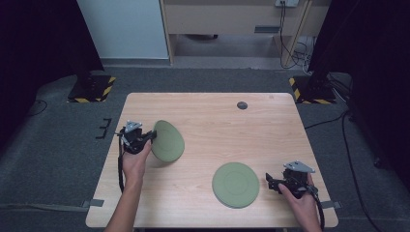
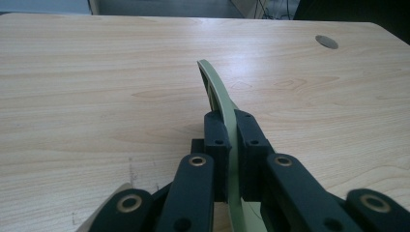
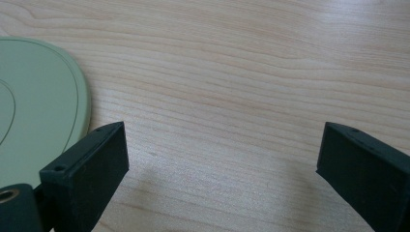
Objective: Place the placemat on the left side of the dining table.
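The held plate point(image 1: 168, 140) is a thin, round, matte sage-green disc with a shallow raised rim. It is lifted off the wooden table point(image 1: 208, 116) at the left side and tilted steeply, so that its face is turned toward the right and upward. In the left gripper view the plate point(image 2: 218, 92) appears edge-on, its rim curving up and away from the jaws toward the far edge of the table.

The left gripper point(image 1: 147, 137) is clamped on the near-left rim of this plate, the two jaws pressed against opposite faces.

A second green plate point(image 1: 235, 184) lies flat on the table near the front right.

The right gripper point(image 1: 269, 181) sits just beside the second plate's right edge, jaws spread wide, gripping nothing.
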Demonstrator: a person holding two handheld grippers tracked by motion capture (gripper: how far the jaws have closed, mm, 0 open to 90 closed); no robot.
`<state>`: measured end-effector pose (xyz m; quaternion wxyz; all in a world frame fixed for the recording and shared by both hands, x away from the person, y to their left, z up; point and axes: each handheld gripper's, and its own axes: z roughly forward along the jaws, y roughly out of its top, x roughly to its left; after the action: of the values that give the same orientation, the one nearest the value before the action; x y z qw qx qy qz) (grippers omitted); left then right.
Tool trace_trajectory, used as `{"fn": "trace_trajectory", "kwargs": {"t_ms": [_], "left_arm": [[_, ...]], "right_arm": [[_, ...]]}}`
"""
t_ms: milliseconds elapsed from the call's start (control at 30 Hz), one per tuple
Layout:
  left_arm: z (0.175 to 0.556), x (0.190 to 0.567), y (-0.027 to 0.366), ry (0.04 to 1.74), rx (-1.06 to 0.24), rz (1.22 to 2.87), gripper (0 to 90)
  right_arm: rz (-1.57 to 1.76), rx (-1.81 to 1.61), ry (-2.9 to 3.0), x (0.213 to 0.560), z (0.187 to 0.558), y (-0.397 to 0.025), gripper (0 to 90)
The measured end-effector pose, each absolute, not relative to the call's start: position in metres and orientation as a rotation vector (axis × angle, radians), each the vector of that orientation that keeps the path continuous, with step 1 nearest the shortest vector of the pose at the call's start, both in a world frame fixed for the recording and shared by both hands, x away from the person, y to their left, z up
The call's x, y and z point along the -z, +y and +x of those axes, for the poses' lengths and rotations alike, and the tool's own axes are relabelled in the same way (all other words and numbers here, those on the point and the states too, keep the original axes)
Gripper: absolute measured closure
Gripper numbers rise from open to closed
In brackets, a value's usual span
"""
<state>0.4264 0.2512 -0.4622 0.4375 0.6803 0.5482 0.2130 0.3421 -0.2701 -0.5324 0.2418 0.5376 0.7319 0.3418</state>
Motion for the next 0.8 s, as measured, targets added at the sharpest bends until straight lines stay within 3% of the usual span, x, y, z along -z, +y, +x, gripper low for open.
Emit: {"fn": "trace_trajectory", "kwargs": {"t_ms": [800], "left_arm": [[0.425,0.47,0.263,1.391,-0.535,1.705,85.2]], "right_arm": [[1.468,-0.933,2.002,0.533,0.342,-0.27,4.5]]}}
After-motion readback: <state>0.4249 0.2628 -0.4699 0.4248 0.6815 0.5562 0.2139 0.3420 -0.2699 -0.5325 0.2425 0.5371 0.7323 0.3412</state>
